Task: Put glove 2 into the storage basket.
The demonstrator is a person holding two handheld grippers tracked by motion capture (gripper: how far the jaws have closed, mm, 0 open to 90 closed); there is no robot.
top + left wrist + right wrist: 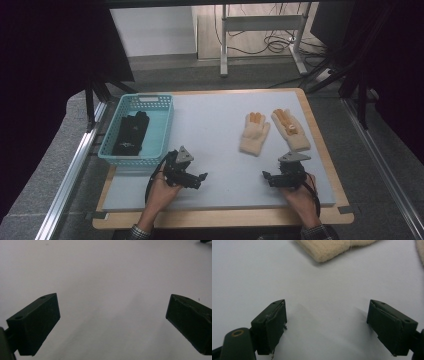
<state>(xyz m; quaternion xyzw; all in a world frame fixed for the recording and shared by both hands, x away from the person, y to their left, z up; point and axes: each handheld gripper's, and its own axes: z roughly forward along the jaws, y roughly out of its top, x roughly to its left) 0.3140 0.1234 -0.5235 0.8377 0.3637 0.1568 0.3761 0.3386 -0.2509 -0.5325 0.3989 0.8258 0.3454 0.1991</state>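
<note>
While both tongs, left [202, 176] and right [266, 175], are hovering apart and empty at lower centre, the soft, light cream gloves [254, 133] are lying centre-right on the surface [210, 125], best pinched at the cuff.

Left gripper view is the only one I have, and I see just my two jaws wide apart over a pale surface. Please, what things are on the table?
Observer: Two cream gloves lie flat side by side on the far right part of the grey mat.
Operator: Is the other gripper near to them?
Observer: The right gripper sits just on the near side of them, not touching; in its own view the cuff of one glove lies ahead of its open jaws.
Operator: And on my side, is there anything?
Observer: A teal basket stands on the left edge of the mat, beyond the left gripper, with a black glove lying inside it.
</note>
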